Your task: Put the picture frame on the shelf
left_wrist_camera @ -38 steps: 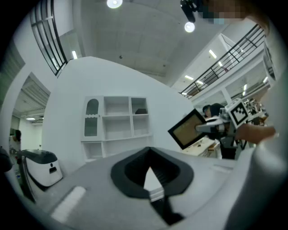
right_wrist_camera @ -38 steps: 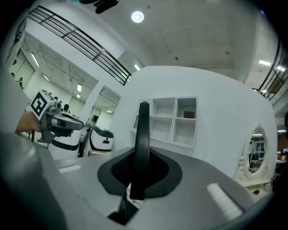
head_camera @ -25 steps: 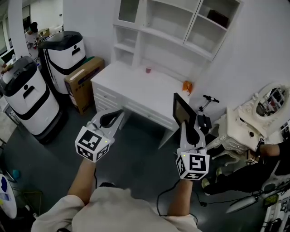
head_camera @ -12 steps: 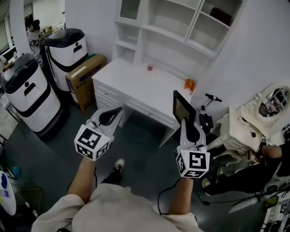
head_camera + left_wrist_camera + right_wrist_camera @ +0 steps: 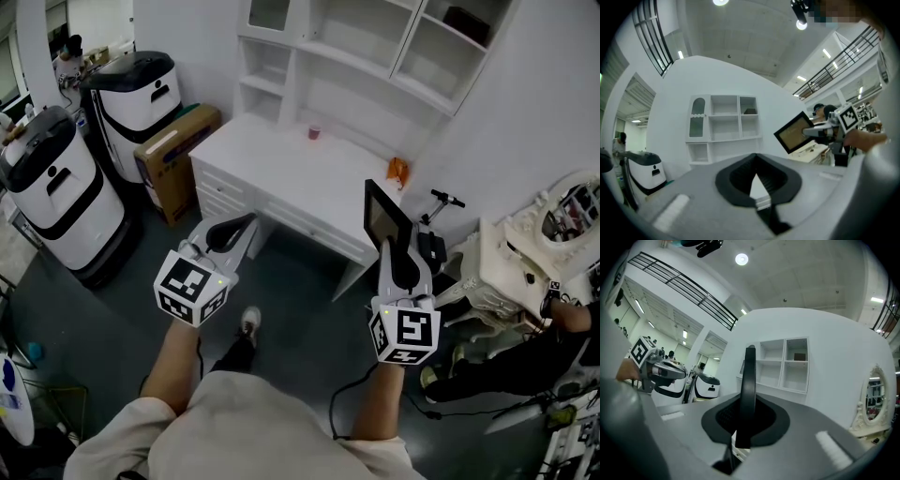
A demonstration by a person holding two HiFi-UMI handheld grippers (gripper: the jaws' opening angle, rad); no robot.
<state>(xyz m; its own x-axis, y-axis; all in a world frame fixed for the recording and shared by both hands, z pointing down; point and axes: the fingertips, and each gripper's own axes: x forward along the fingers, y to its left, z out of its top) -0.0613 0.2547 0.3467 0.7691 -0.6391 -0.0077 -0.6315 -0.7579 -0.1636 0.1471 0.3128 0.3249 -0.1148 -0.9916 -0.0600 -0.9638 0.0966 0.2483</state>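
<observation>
White shelf (image 5: 375, 47) at 12 o'clock, standing on the back of the white desk (image 5: 281, 178). The dark-rimmed picture frame (image 5: 384, 223) is at 1 o'clock, upright in the air near the desk's right end and well apart from the shelf. My right gripper (image 5: 390, 249) is clamped on its lower edge. My left gripper (image 5: 246, 225), at 11 o'clock, has its jaws together, holding nothing.

Shelf (image 5: 292, 66) top cropped; pink desk item (image 5: 314, 132) unidentifiable.

White desk surface (image 5: 272, 173) open except small pink cup (image 5: 314, 132) and orange object (image 5: 397, 172) at the back. White shelf unit (image 5: 349, 67) cubbies free; dark box (image 5: 466, 24) sits in top-right one.
</observation>
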